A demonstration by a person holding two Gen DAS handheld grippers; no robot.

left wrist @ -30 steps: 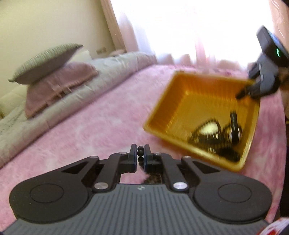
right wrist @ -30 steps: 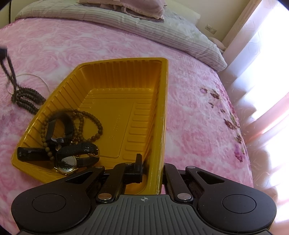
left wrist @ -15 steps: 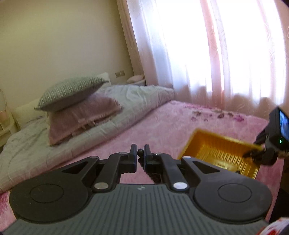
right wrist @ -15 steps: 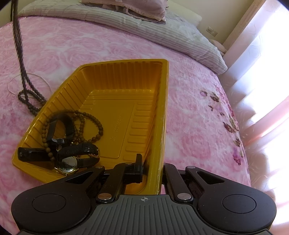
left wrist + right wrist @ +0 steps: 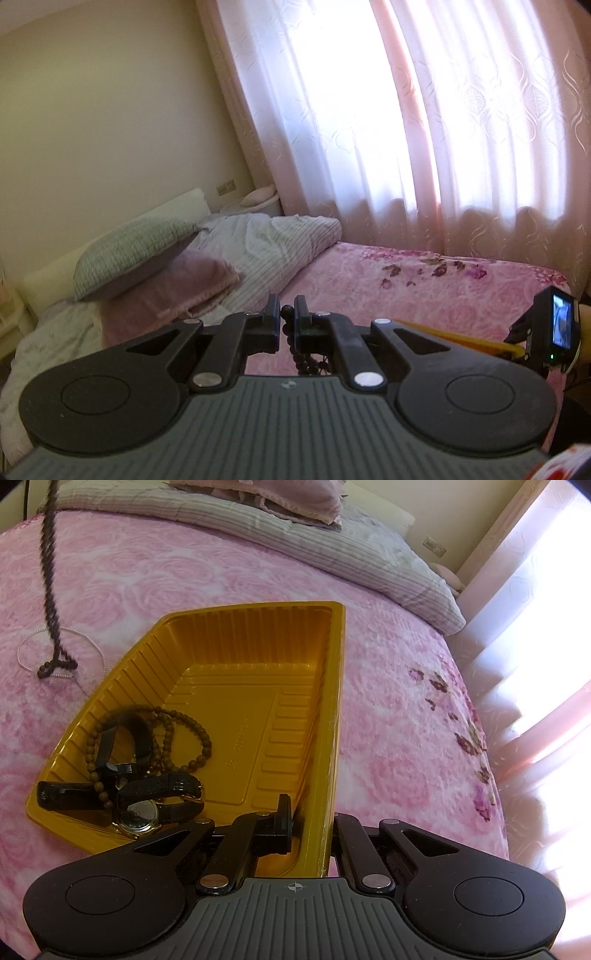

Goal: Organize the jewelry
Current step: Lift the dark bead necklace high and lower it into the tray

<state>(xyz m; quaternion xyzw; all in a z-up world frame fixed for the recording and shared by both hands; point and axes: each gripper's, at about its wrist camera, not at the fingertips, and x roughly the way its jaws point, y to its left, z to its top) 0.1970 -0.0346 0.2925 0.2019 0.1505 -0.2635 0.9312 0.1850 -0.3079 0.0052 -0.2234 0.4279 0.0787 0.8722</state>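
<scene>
My left gripper [image 5: 287,322] is shut on a dark bead necklace [image 5: 291,341], which hangs down below the fingers. In the right wrist view the same necklace [image 5: 50,576] hangs in a long strand at the far left, its lower end touching the pink bedspread. My right gripper [image 5: 312,825] is shut on the near right rim of a yellow plastic tray [image 5: 334,709]. The tray holds a wristwatch [image 5: 140,814], black straps [image 5: 125,734] and a brown bead bracelet [image 5: 184,738]. A thin white chain [image 5: 40,638] lies on the bed left of the tray.
The pink flowered bedspread [image 5: 388,716] covers the bed. Pillows [image 5: 140,254] and a striped quilt [image 5: 332,546] lie at the head. Curtains [image 5: 424,129] hang along the window side. The tray's edge [image 5: 461,338] and my right gripper [image 5: 546,332] show at right in the left wrist view.
My left gripper has risen high with the bead necklace, pulling most of the strand off the bed. The right gripper has kept hold of the tray rim without moving.
</scene>
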